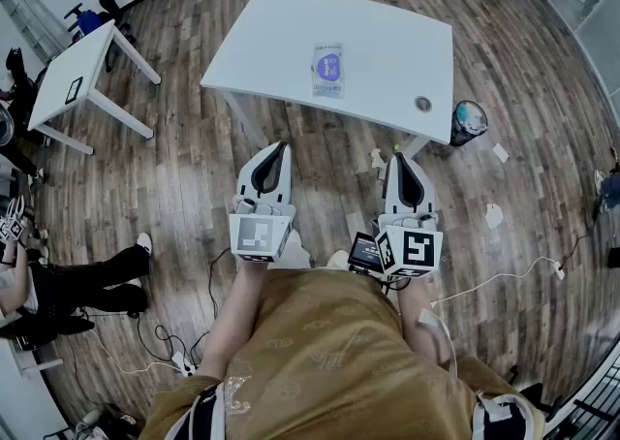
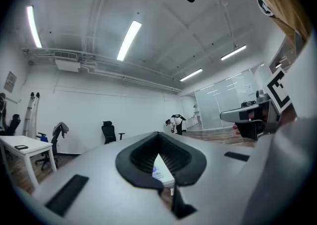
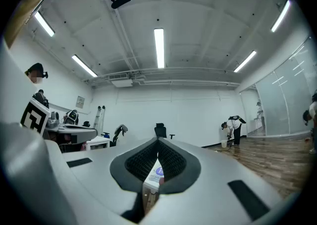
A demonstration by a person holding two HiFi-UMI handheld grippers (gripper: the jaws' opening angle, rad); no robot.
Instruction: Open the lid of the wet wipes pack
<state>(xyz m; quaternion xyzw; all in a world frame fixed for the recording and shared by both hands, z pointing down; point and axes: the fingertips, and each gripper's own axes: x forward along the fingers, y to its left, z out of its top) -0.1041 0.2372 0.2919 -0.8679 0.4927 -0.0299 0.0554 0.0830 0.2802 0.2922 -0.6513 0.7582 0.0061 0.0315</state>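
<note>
1. Wet wipes pack (image 1: 328,70): lies flat near the middle of the white table (image 1: 397,21), untouched.
2. Left gripper (image 1: 282,146): held over the wooden floor (image 1: 184,172), well apart from the table; jaw tips meet, nothing between them.
3. Right gripper (image 1: 400,156): level with the left one, jaws likewise closed and empty; both point toward the pack.

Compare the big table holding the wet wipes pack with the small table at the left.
The big table is wide and stands straight ahead; the small table is narrow and stands off to the left. The big table carries the wet wipes pack and a small round thing; the small table carries only a dark flat thing. Both are white, with white legs.
</note>
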